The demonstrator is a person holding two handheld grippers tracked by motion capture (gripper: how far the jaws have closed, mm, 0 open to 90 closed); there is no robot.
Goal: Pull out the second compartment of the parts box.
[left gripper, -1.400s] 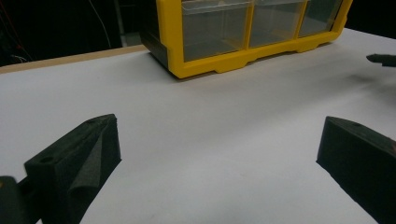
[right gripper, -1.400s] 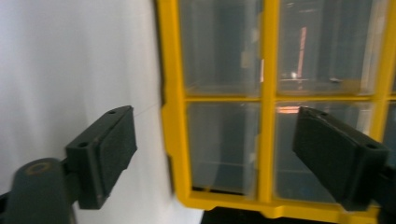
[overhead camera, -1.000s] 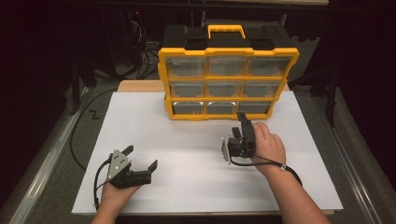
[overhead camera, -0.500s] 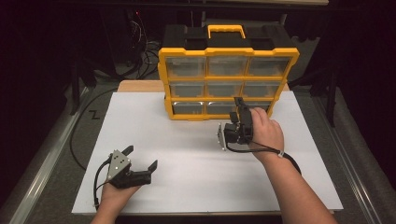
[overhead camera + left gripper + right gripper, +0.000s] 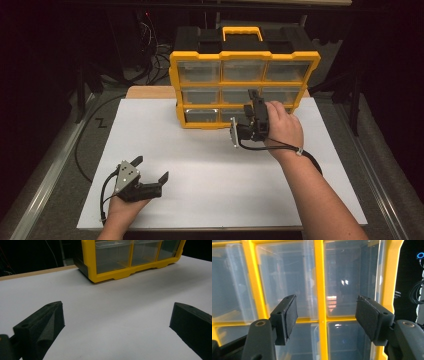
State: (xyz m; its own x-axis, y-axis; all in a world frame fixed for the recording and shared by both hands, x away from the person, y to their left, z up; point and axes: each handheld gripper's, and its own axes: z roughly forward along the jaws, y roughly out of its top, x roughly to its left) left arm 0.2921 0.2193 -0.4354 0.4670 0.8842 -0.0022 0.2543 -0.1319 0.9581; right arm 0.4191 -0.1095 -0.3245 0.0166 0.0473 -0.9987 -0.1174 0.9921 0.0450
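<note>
yellow organizer [image 5: 244, 70] standing upright at the back of the white table [image 5: 200, 150] | right gripper [image 5: 251, 106] jaws apart, empty, right up against its clear drawers [image 5: 287, 277] | left gripper [image 5: 150, 170] wide open, empty, near front edge

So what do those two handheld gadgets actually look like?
Each gripper, left and right, is black, with two blocky jaws faced in dark foam pads. A grey three-cornered plate sits on the left one, and a black cable trails from it. The forearms are bare, with a thin band at the right wrist.
</note>
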